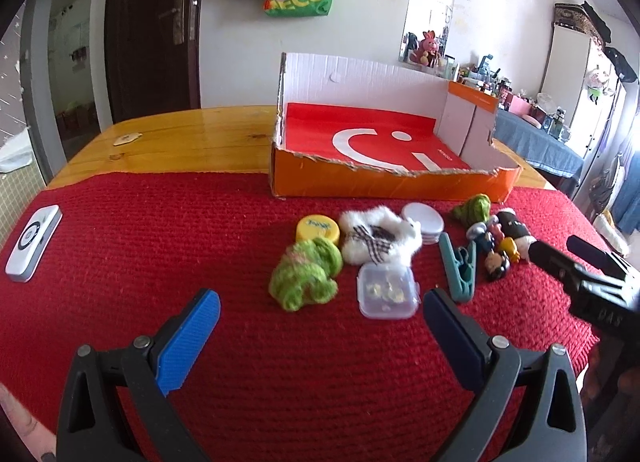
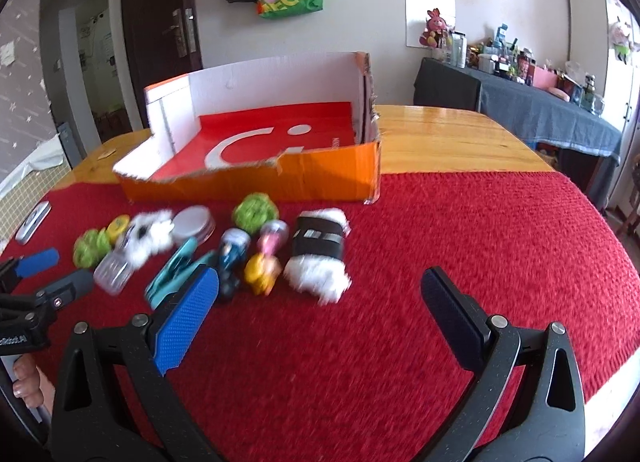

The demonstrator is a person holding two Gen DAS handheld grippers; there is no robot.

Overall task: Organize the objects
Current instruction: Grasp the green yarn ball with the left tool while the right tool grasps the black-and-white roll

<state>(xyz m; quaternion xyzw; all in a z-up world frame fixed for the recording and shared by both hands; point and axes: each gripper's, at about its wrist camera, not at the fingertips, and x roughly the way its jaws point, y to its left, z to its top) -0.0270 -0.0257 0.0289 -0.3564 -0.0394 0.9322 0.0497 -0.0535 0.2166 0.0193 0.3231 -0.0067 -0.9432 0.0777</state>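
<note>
Both hand-held grippers hover low over a red knitted cloth, each with its jaws spread wide and nothing between them; the left gripper faces a small clear plastic box just ahead of its tips, with a green yarn bundle beside the box; the right gripper faces a white furry roll with a dark band, whose long axis runs away from the camera toward the box; left of it lie small figurines and a teal clip, its long axis slanting up to the right; farther back sit a white fluffy toy, a yellow round tin and a white round lid; beyond them an open orange cardboard box rests on the wooden table, its long side across the view.
</note>
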